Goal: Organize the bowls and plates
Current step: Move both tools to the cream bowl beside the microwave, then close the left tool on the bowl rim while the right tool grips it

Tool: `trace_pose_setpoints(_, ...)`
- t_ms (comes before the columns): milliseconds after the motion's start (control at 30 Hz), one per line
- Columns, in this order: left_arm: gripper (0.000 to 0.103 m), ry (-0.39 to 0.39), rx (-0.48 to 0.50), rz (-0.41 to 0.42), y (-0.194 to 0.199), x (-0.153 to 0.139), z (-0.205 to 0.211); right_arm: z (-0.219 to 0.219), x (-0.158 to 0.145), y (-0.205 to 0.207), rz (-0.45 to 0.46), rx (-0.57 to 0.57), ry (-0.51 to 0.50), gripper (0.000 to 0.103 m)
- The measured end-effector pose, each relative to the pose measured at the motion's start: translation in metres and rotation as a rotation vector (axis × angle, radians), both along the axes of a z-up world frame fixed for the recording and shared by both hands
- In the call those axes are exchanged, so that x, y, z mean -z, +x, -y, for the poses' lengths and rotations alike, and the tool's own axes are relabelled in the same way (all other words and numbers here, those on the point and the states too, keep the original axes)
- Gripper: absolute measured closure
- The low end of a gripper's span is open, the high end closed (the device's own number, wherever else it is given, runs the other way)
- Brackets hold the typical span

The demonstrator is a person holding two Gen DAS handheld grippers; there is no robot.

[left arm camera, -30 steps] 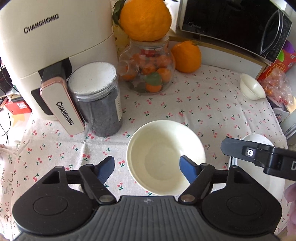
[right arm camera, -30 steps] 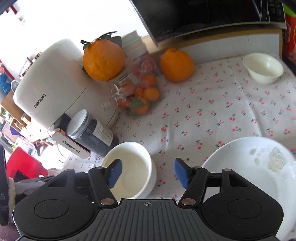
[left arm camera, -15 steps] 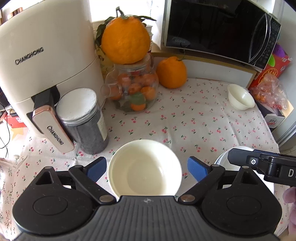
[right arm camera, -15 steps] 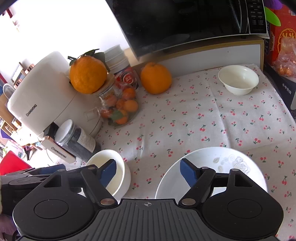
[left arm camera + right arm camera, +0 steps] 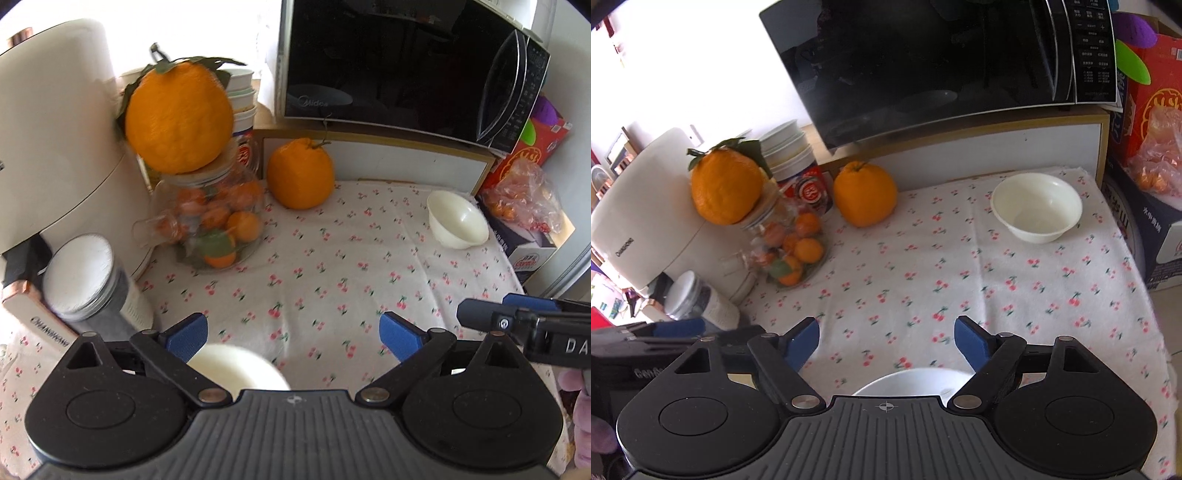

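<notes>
left tongs (image 5: 291,332): just opened wide, empty | right tongs (image 5: 886,343): same | next: reach slowly for far bowl (image 5: 1037,207), pinch its rim

Small cream bowl (image 5: 1037,208): upright, empty, at the far right of the table; second cream bowl (image 5: 238,367): upright at the near edge, mostly hidden; white plate (image 5: 912,382): flat at the near edge, only its far rim visible.

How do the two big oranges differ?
The leafy orange sits atop the glass jar; the other orange rests on the tablecloth. The first keeps several green leaves; the second shows only a short stem. Both are large, bumpy-skinned and orange.
</notes>
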State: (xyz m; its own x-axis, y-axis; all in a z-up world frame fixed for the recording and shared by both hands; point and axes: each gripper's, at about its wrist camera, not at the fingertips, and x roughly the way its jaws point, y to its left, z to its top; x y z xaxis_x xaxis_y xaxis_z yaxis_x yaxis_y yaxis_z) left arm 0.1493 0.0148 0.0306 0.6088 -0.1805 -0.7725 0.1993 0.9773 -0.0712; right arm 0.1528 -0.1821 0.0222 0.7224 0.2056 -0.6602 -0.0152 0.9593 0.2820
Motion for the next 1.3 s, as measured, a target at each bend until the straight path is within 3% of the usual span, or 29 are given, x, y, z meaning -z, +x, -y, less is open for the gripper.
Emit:
trace_pose_setpoints(567,0.001,0.02,0.136,0.02,0.064,0.024,0.092,0.085,0.032,0.051,-0.03,0.055,-0.015,0.015)
trace_pose_setpoints(833,0.001,-0.052,0.202,0.032,0.088,0.04,0.128,0.135,0.038,0.068,0.011,0.123,0.013,0.015)
trace_pose_setpoints(1167,0.03,-0.21,0.181,-0.027,0.117,0.052,0.144,0.167,0.04,0.08,0.06,0.2,0.105,0.017)
trace_pose_setpoints(1233,0.037,-0.196,0.186,-0.03,0.121,0.057,0.15,0.171,0.045,0.085,0.055,0.215,0.123,0.024)
trace_pose_setpoints(1300,0.046,-0.186,0.191,-0.035,0.124,0.061,0.155,0.175,0.05,0.091,0.037,0.236,0.15,0.039)
